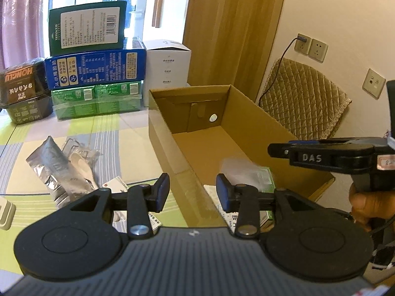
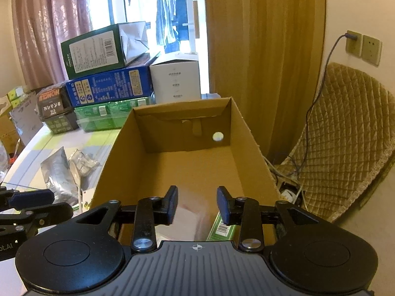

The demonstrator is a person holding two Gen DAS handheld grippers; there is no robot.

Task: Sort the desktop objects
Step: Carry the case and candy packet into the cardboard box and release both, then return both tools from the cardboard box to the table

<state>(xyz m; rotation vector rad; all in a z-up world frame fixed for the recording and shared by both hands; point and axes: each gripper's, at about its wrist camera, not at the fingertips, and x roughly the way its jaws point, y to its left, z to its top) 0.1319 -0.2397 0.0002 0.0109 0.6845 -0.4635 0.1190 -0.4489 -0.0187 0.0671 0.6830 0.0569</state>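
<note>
An open cardboard box (image 1: 192,148) stands on the table, its far half bare. At its near end lie a clear plastic bag (image 2: 190,219), a green carton with a barcode (image 2: 222,227) and a white leaflet (image 1: 222,204). My right gripper (image 2: 197,204) hangs open over these, holding nothing. My left gripper (image 1: 192,192) is open astride the box's near left wall, also holding nothing. On the table left of the box lie a silver foil pouch (image 1: 49,165), a white spoon in clear packaging (image 1: 81,160) and a white card (image 1: 116,185). A hand (image 1: 363,204) holds the right gripper (image 1: 279,148).
Stacked cartons (image 1: 96,69), a white carton (image 1: 167,64) and dark food tubs (image 1: 22,91) line the table's back edge. A quilted chair (image 2: 345,135) stands right of the box, below wall sockets (image 2: 363,46) with a cable. A white object (image 1: 5,212) sits at the left edge.
</note>
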